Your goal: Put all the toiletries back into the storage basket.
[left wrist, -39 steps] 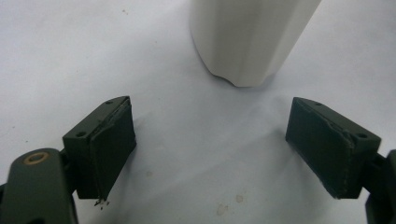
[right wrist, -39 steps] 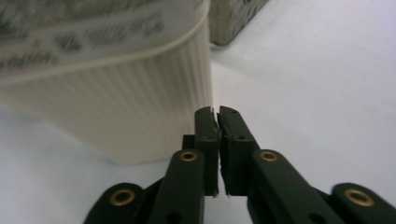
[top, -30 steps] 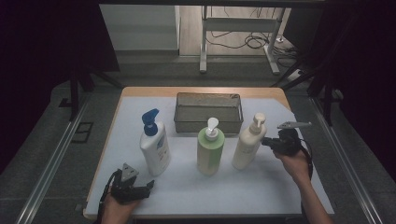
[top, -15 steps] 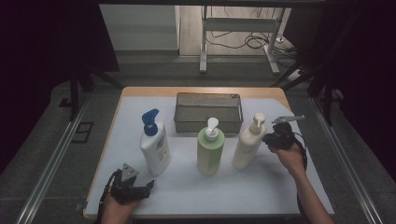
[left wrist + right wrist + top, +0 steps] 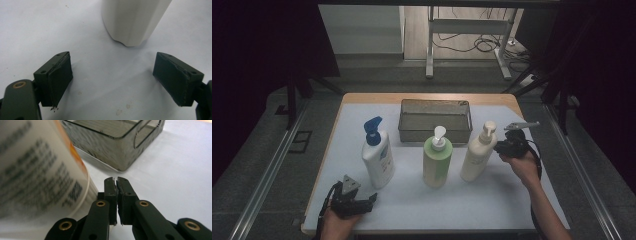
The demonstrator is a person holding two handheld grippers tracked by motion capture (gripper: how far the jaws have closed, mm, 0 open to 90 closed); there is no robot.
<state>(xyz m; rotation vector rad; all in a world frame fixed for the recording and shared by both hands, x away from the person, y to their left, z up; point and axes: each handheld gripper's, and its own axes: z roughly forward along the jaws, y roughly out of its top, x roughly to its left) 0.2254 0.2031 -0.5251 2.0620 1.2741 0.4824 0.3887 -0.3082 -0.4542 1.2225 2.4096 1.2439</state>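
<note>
Close-up, cream bottle (image 5: pixel 37 170) label blurred, unreadable — right hand-held gripper (image 5: pixel 116 181) closed, empty; left (image 5: pixel 112 80) wide.

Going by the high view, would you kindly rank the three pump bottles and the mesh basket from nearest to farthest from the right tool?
From the right tool:
1. Cream pump bottle, right beside it, on its left.
2. Green pump bottle, in the middle of the row.
3. Mesh basket, behind the bottles; its near corner makes it a close call with the green bottle.
4. Blue-capped white bottle, far left of the row.

three pump bottles (image 5: pixel 437 162) in a row, basket (image 5: pixel 435 120) behind them
</note>
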